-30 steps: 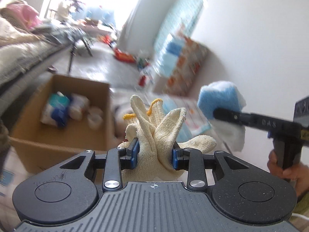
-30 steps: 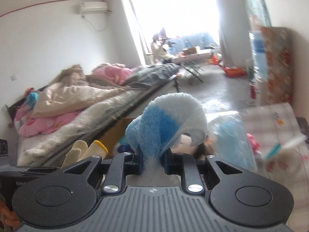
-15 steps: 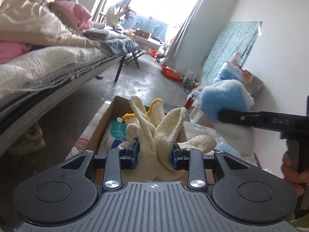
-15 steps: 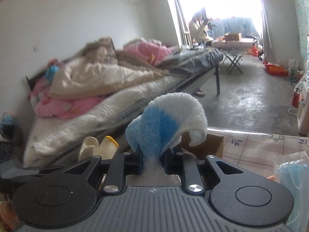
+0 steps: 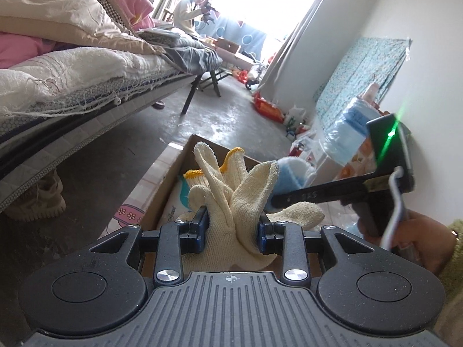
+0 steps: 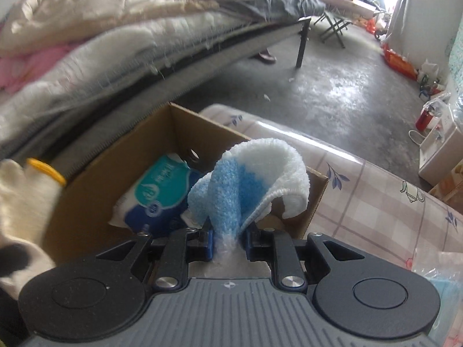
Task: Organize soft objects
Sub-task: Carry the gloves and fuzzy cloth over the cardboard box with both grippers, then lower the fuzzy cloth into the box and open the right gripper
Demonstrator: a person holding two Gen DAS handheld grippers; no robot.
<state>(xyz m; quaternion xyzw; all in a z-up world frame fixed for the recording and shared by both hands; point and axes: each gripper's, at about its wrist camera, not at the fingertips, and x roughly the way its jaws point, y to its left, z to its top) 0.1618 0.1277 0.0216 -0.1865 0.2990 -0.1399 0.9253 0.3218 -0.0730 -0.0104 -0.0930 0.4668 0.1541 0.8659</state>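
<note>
Evidently the cardboard box [image 6: 86,179] waits open on the desk [image 6: 376,202]. Left hand-held gripper [image 5: 231,228] pinches limp, light knit gloves [image 5: 231,190] mid-bunch; right hand-held gripper [image 6: 227,240] squeezes the fluffy cloth [image 6: 249,179] (both compress easily) above it.

Each gripper has a ribbed grey top, two round black bumps at the sides, and shiny silver screws behind its fingers. The left gripper [image 5: 231,228] and right gripper [image 6: 228,240] have blue pads. A white cable and green light sit behind the right one, by a fuzzy green sleeve [image 5: 451,257].
</note>
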